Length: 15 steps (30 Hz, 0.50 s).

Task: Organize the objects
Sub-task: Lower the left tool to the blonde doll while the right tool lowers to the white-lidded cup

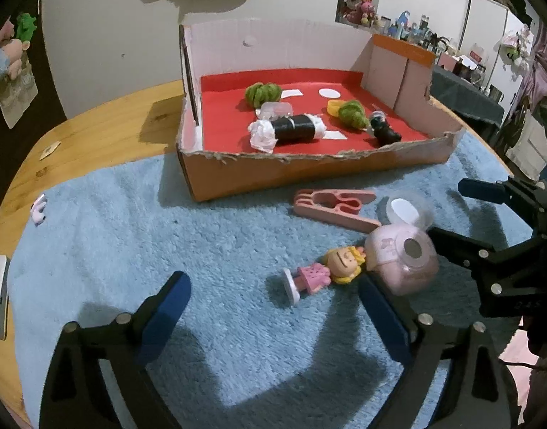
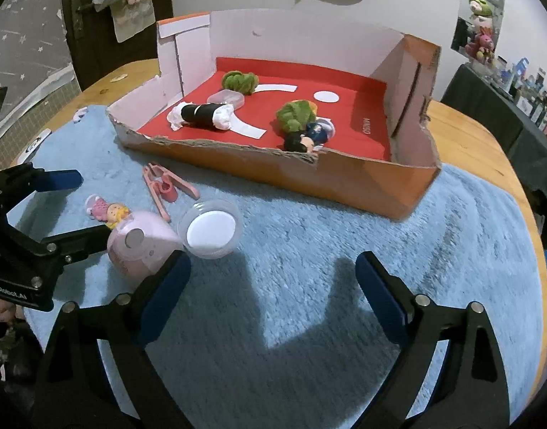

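Cardboard box (image 1: pixel 309 175), red-lined, holds several items. Near its front wall lie a pink clip (image 1: pixel 330 205), doll figure (image 1: pixel 320 275) and pink capsule (image 1: pixel 402 261). Left gripper (image 1: pixel 273 307) and right gripper (image 2: pixel 273 286): spread, gripping nothing.

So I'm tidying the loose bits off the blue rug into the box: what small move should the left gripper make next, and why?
Probably shift the left gripper slightly forward and down over the small blonde doll in a pink dress. Its jaws stand open with nothing between them, and the doll lies on the fluffy blue rug just ahead, outside the red-lined cardboard box.
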Tool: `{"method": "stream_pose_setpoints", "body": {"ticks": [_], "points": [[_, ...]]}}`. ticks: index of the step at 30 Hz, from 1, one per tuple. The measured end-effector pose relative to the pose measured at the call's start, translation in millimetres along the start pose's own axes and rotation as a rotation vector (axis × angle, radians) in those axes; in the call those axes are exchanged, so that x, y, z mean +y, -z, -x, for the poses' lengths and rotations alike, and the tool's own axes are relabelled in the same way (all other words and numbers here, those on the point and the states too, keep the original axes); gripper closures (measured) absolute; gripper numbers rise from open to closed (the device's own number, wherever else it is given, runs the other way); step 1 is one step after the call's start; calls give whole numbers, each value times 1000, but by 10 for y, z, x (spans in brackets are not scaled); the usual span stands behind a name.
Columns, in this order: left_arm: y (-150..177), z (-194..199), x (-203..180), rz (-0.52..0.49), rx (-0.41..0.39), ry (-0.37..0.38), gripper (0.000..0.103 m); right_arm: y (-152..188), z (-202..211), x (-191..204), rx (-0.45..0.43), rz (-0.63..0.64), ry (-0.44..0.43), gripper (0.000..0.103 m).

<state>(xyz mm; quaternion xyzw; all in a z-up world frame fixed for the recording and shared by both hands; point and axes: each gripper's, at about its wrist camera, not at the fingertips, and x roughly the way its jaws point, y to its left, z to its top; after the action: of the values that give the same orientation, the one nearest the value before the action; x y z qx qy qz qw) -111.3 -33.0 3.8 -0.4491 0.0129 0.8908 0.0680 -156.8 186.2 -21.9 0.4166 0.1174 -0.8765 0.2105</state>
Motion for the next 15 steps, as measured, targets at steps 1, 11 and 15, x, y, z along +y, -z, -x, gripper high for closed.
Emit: {"method": "stream_pose_setpoints", "body": {"ticks": [1,11,15], "points": [[-3,-15,2,-2,3,-2,8,-8,-15,9,2,4,0,12],[-57,-55,44,-9,1,-28,8,-105,-140,95,15,40,-5,14],[-83,-79,79,-15,9,-44,8,-143,-177,142,17,61,-13,17]]}}
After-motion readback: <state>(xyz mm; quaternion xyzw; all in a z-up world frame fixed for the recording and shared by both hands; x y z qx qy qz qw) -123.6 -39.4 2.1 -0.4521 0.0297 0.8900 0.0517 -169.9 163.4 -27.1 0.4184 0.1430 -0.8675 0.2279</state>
